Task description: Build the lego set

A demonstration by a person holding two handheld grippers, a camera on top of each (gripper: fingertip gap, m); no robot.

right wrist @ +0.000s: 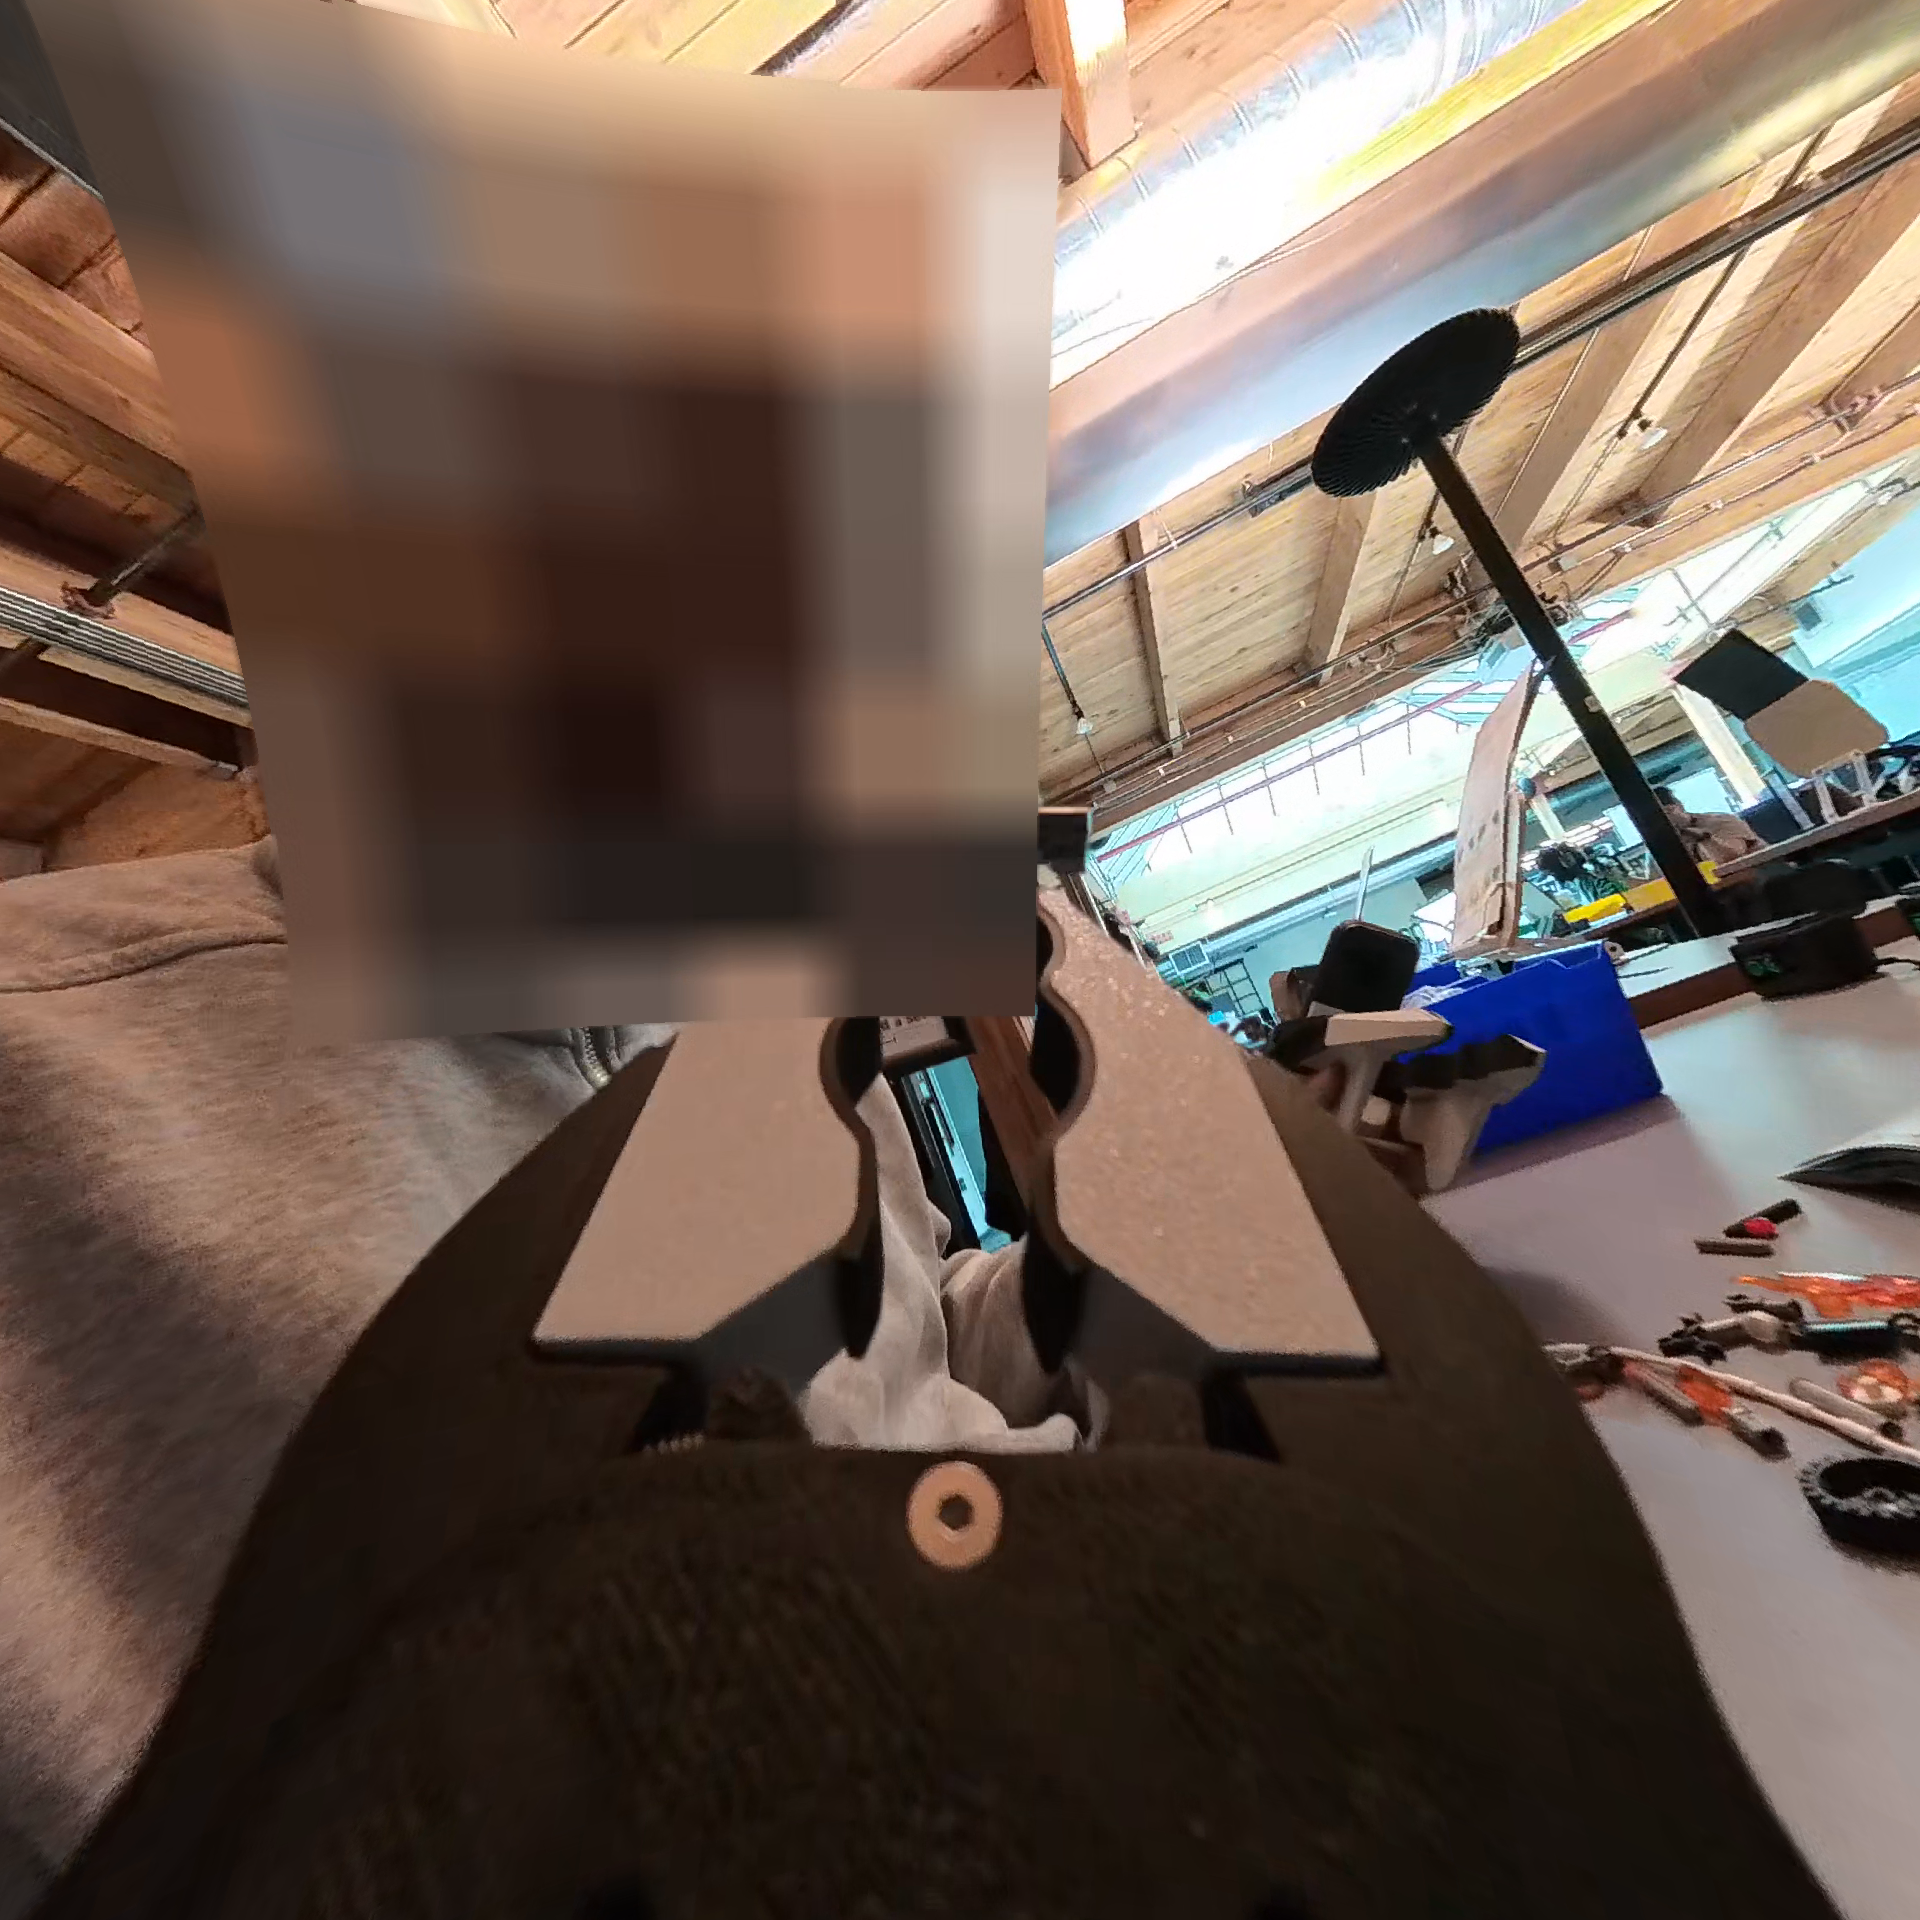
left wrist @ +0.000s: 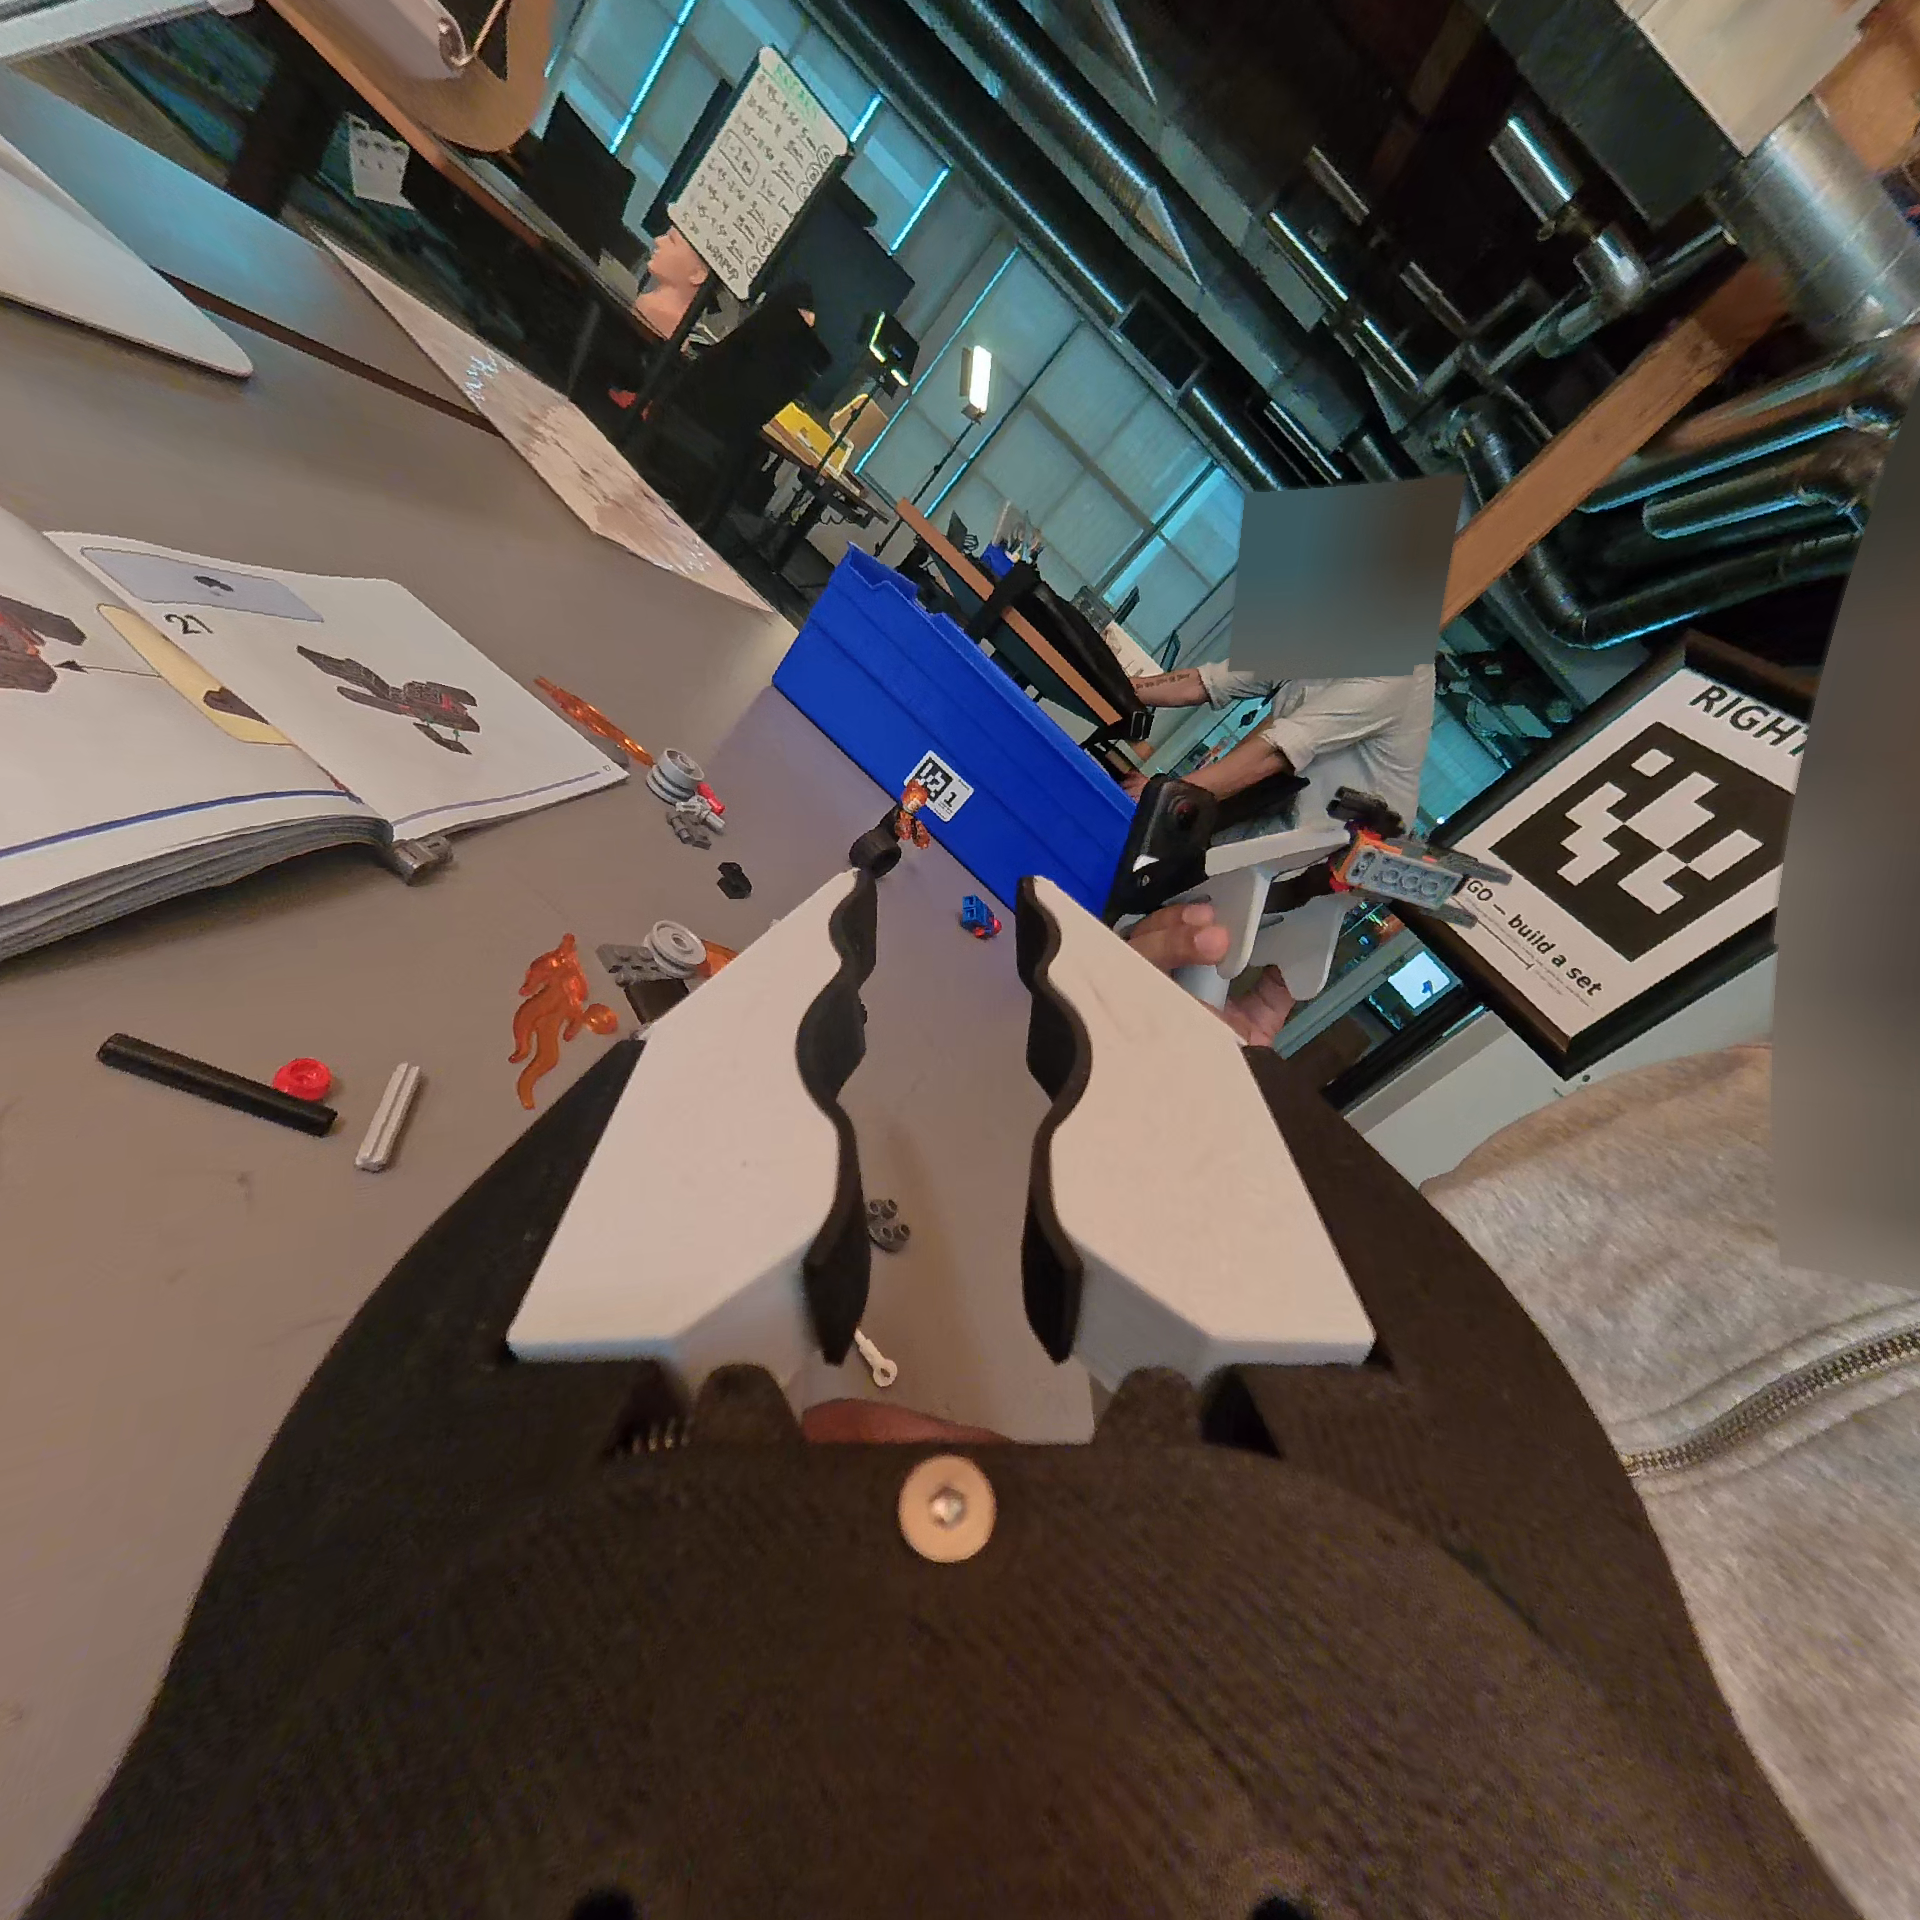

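My left gripper [left wrist: 945,894] is open and empty, low over the grey table [left wrist: 260,1299]. A small dark grey piece [left wrist: 886,1224] and a white pin [left wrist: 876,1356] lie on the table between its fingers. Around it lie an orange flame piece [left wrist: 551,1008], a black axle [left wrist: 213,1083], a red round piece [left wrist: 303,1076] and a blue piece [left wrist: 975,916]. My right gripper [left wrist: 1351,862] is up in the air at the right, shut on a grey and orange lego assembly [left wrist: 1403,878]. In the right wrist view a blur patch hides the fingertips of the right gripper [right wrist: 951,1039].
An open instruction booklet [left wrist: 312,707] lies at the left. A blue bin [left wrist: 935,707] stands behind the parts. A black-and-white marker board [left wrist: 1631,831] stands at the right. The right wrist view shows loose parts [right wrist: 1766,1340], a black tyre [right wrist: 1870,1517] and the left gripper [right wrist: 1496,1044]. The black axle [left wrist: 213,1083] is about 11 cm from my left fingertips and 35 cm from my right.
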